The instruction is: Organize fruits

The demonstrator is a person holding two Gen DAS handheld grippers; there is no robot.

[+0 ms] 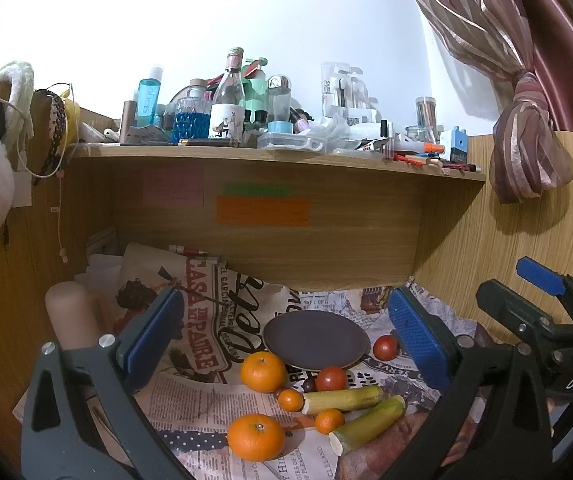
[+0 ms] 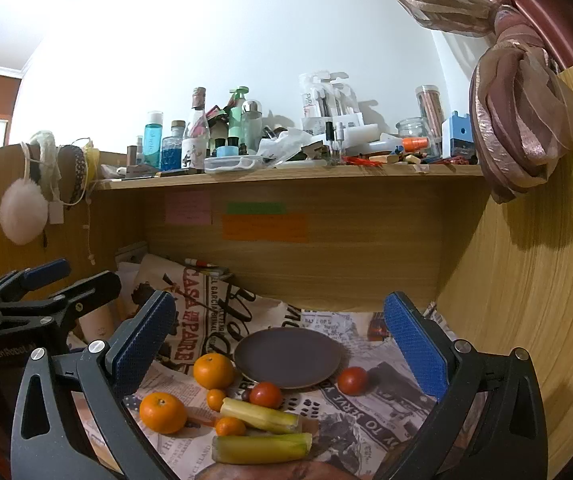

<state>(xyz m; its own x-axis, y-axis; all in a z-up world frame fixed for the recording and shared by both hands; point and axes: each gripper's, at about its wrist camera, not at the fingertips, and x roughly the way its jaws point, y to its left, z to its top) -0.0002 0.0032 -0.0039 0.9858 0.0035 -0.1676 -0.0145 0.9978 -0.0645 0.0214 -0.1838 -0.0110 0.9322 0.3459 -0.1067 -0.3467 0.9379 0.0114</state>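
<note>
Through the left wrist camera, our left gripper [image 1: 282, 344] hangs with its blue pads wide apart, holding nothing. Straight ahead between the fingers lies the dark plate [image 1: 316, 338], with nothing on it. The fruit sits on the newspaper [image 1: 206, 344] nearer to us than the plate: one large orange [image 1: 263, 372] touches the plate's near-left rim, another orange [image 1: 256, 437] lies closest to us, two small oranges [image 1: 290, 399] lie between them, a tomato [image 1: 330, 378] is at the plate's near edge and a second tomato [image 1: 385, 347] by the right finger. Two green cane pieces [image 1: 344, 399] lie nearest the right finger. Our right gripper [image 1: 542, 312] shows at the right edge.

Through the right wrist camera, our right gripper [image 2: 282, 344] is likewise spread open and empty. The plate [image 2: 288, 356] lies ahead, bare; the fruit lies just short of it, toward our left finger.
</note>
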